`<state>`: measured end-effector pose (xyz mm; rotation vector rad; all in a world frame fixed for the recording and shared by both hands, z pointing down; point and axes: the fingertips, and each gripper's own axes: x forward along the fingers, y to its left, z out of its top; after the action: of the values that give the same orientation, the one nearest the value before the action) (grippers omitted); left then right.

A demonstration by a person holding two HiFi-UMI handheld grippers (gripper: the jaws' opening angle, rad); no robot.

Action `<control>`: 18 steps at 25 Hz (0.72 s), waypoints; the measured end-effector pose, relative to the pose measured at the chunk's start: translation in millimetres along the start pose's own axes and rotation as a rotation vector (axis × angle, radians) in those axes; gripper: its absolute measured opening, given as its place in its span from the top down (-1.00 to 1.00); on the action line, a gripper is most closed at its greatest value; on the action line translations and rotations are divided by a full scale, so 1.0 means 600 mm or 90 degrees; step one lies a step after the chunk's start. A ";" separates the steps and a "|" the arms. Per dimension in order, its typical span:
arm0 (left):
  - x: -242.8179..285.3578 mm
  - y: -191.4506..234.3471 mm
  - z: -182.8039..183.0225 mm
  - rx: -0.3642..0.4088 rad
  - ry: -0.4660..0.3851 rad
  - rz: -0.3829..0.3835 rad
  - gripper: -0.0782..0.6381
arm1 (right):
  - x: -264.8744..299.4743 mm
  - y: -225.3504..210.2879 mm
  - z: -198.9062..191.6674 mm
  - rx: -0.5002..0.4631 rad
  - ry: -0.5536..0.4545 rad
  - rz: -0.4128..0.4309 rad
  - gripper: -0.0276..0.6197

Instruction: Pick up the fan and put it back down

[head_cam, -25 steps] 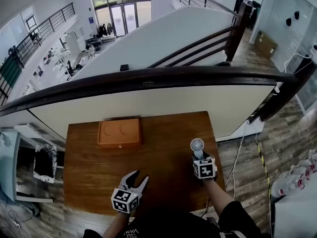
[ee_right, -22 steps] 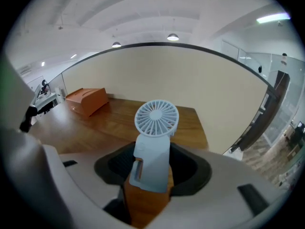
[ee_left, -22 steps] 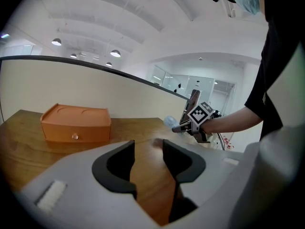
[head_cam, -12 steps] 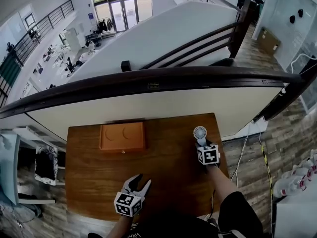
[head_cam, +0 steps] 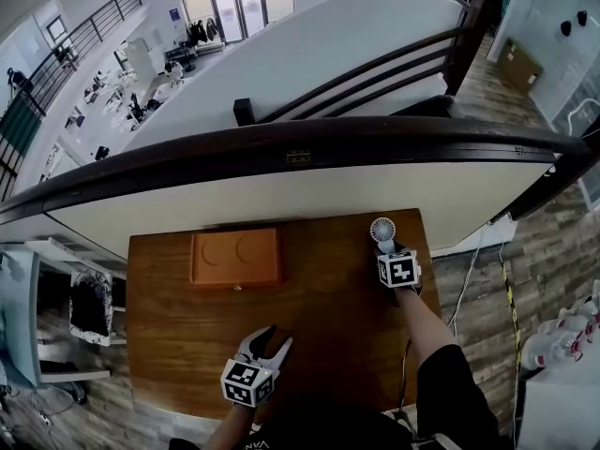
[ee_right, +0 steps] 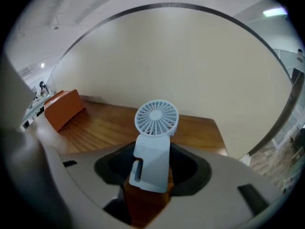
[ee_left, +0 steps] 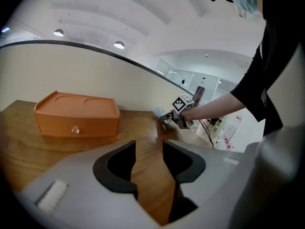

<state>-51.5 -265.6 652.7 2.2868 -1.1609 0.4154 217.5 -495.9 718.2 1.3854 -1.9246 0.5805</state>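
Observation:
A small pale blue hand fan point(head_cam: 382, 230) stands upright in my right gripper point(head_cam: 386, 249), near the far right corner of the wooden table point(head_cam: 319, 326). In the right gripper view the fan's handle point(ee_right: 153, 159) sits between the two jaws and its round grille faces the camera. My right gripper point(ee_right: 151, 171) is shut on that handle. My left gripper point(head_cam: 267, 337) hovers by the table's front edge, open, with only bare wood between its jaws point(ee_left: 149, 159). From the left gripper view the fan point(ee_left: 158, 112) shows far off to the right.
An orange drawer box point(head_cam: 235, 258) sits at the table's far left point(ee_left: 76, 116). A cream wall panel under a dark railing point(head_cam: 300, 143) bounds the far edge. The table's right edge drops to a floor with cables point(head_cam: 469, 279).
The right gripper has carried the fan away from me, toward the table's far right corner. The left gripper has drifted slightly and stays open.

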 end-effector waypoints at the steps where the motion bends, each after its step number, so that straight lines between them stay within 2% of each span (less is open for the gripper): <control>1: 0.002 0.003 0.000 0.000 0.001 0.000 0.29 | 0.006 0.001 0.001 0.001 0.002 0.001 0.21; 6: 0.019 0.010 0.002 -0.003 0.003 -0.003 0.29 | 0.024 -0.003 0.009 0.001 -0.002 0.010 0.21; 18: 0.015 0.003 0.000 0.013 0.004 0.001 0.29 | 0.019 -0.006 0.017 0.047 -0.033 0.016 0.15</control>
<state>-47.5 -272.6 657.6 2.3005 -1.1602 0.4362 215.8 -511.4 719.8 1.4366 -1.9824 0.6390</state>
